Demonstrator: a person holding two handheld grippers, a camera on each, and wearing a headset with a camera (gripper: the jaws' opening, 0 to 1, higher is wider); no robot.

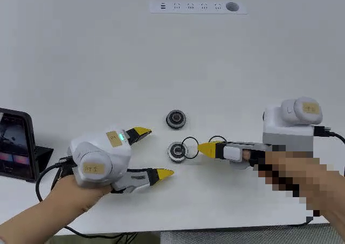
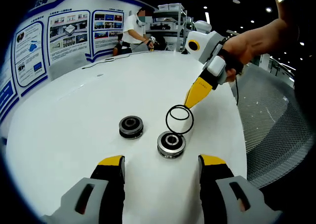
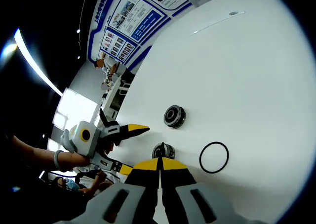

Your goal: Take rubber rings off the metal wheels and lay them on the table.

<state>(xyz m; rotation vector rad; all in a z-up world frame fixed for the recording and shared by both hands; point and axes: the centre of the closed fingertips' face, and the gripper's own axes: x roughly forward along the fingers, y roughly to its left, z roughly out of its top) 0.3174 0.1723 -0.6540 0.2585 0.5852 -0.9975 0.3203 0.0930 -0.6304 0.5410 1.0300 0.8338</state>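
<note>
Two metal wheels stand on the white table (image 1: 108,66): the far wheel (image 1: 176,119) (image 2: 131,126) (image 3: 174,116) and the near wheel (image 1: 177,152) (image 2: 171,144) (image 3: 162,150). My right gripper (image 1: 207,148) (image 2: 193,98) (image 3: 159,163) is shut, its yellow tip pinching a black rubber ring (image 1: 190,147) (image 2: 179,119) that stands tilted just beside the near wheel. A second ring (image 1: 217,140) (image 3: 214,157) lies flat behind the right gripper. My left gripper (image 1: 152,152) (image 2: 162,160) (image 3: 133,149) is open, facing the near wheel from the left with nothing between its fingers.
A white power strip (image 1: 198,7) lies at the back of the table. A dark tablet (image 1: 15,144) leans at the left edge. Cables trail from both grippers toward the front edge. In the left gripper view, people stand at a workbench far behind.
</note>
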